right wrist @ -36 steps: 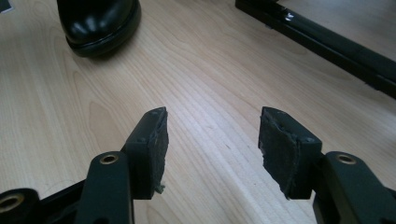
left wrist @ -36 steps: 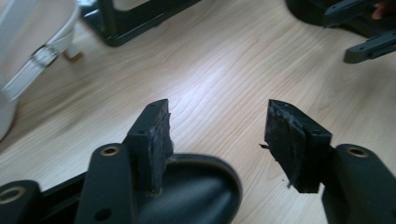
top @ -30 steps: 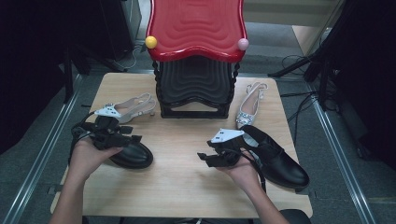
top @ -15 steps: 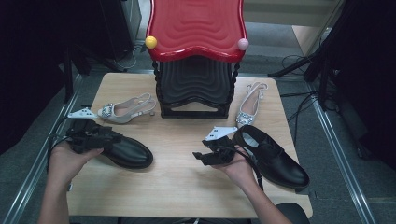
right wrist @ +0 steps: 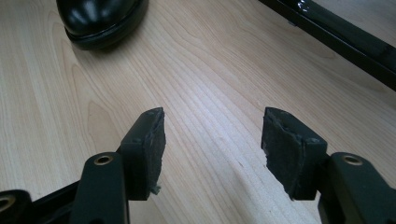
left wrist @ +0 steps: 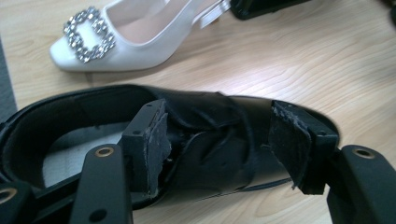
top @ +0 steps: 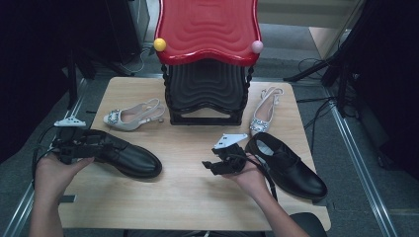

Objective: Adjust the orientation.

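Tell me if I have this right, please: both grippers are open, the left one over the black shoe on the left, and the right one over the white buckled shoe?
Not quite. The right gripper is open over bare table, with no white shoe between its jaws, as the right gripper view shows. The rest holds: the left gripper is open over the left black shoe.

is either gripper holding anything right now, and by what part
Nothing is held. The left gripper is open, its jaws straddling the black shoe at the vamp. The right gripper is open over bare table.
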Action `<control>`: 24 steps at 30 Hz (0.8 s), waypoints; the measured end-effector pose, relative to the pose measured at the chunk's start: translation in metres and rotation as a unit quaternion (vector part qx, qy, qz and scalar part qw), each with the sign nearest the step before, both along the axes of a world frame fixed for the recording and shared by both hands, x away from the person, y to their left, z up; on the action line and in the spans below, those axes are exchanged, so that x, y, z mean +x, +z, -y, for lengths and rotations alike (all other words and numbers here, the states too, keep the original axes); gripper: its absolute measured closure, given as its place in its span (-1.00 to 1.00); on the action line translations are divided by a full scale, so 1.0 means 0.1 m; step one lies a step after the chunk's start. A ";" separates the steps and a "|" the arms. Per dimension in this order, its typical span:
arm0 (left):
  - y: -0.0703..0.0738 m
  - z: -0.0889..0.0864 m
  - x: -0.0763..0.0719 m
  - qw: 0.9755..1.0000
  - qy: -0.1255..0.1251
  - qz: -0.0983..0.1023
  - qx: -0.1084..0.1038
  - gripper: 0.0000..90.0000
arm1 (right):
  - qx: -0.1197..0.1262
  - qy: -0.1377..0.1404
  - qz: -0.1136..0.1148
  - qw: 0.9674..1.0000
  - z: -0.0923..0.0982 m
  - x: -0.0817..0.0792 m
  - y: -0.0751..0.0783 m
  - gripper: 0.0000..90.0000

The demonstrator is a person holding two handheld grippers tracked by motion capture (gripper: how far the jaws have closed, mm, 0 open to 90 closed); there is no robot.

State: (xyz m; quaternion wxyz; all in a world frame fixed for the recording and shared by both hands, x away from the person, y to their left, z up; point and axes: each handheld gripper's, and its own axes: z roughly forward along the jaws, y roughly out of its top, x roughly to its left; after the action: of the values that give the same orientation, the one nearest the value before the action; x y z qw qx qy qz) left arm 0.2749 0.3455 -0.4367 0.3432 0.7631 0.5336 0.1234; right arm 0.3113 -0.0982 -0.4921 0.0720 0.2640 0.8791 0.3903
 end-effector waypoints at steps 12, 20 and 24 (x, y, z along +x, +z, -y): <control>-0.05 -0.13 0.03 0.999 0.039 -0.017 0.005 -0.13 | -0.004 -0.006 0.001 1.000 0.04 0.01 -0.01 -0.09; -0.29 -0.03 0.17 0.998 0.001 -0.050 -0.039 -0.11 | -0.007 -0.003 -0.002 1.000 0.02 0.00 -0.02 -0.09; -0.32 0.04 0.21 0.998 -0.003 -0.060 -0.032 -0.11 | -0.010 -0.002 -0.001 1.000 0.01 0.00 -0.03 -0.10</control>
State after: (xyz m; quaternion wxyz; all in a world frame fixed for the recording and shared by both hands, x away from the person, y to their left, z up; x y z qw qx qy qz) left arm 0.2963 0.3418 -0.4689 0.3352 0.7594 0.5545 0.0588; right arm 0.3114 -0.0995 -0.4951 0.0741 0.2654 0.8825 0.3811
